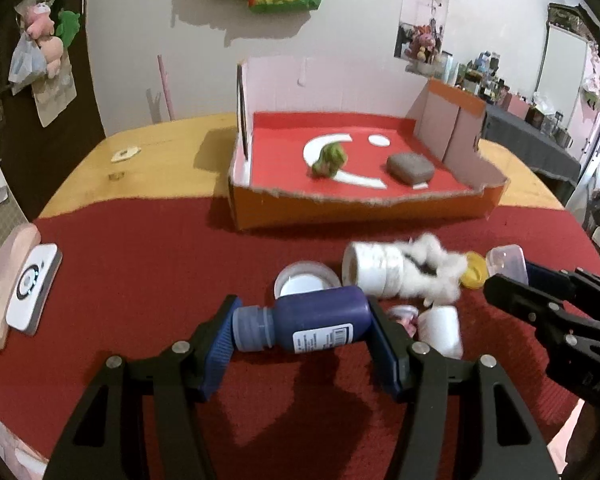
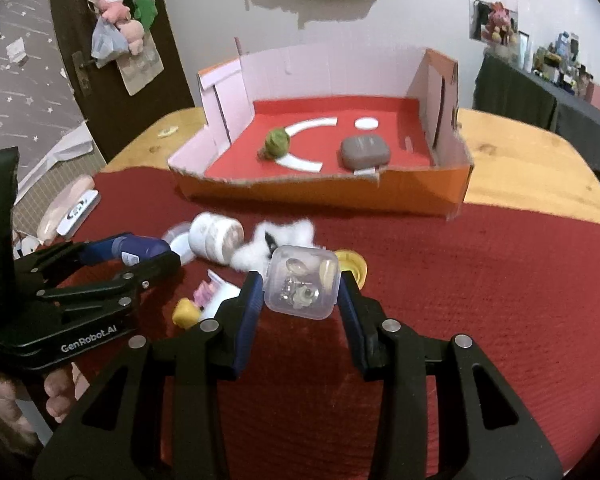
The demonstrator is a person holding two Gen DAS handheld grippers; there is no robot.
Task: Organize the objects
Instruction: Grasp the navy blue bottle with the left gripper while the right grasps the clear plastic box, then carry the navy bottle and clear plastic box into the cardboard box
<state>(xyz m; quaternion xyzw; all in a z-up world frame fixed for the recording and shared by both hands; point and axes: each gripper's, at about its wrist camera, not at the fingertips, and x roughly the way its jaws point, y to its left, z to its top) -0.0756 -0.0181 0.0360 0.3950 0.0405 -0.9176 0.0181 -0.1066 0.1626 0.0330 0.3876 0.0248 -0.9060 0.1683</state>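
My left gripper [image 1: 302, 326] is shut on a dark blue paint bottle [image 1: 304, 322], held sideways above the red cloth. My right gripper [image 2: 300, 286] is shut on a small clear plastic box [image 2: 300, 282] with trinkets inside. The orange cardboard box [image 1: 340, 204] with a red floor stands beyond; in it lie a green plush toy [image 1: 329, 159] and a grey case [image 1: 410, 167]. On the cloth lie a white tape roll [image 1: 374, 274], a white fluffy toy [image 1: 436, 272], a white jar lid [image 1: 306, 280], a yellow cap [image 1: 476, 274] and a small white cup [image 1: 440, 330].
A white device [image 1: 32, 286] on a pink object sits at the cloth's left edge. The wooden table [image 1: 160, 148] extends behind the cloth. A small yellow toy [image 2: 186, 312] and a pink item [image 2: 206, 292] lie between the grippers. A dark door stands left.
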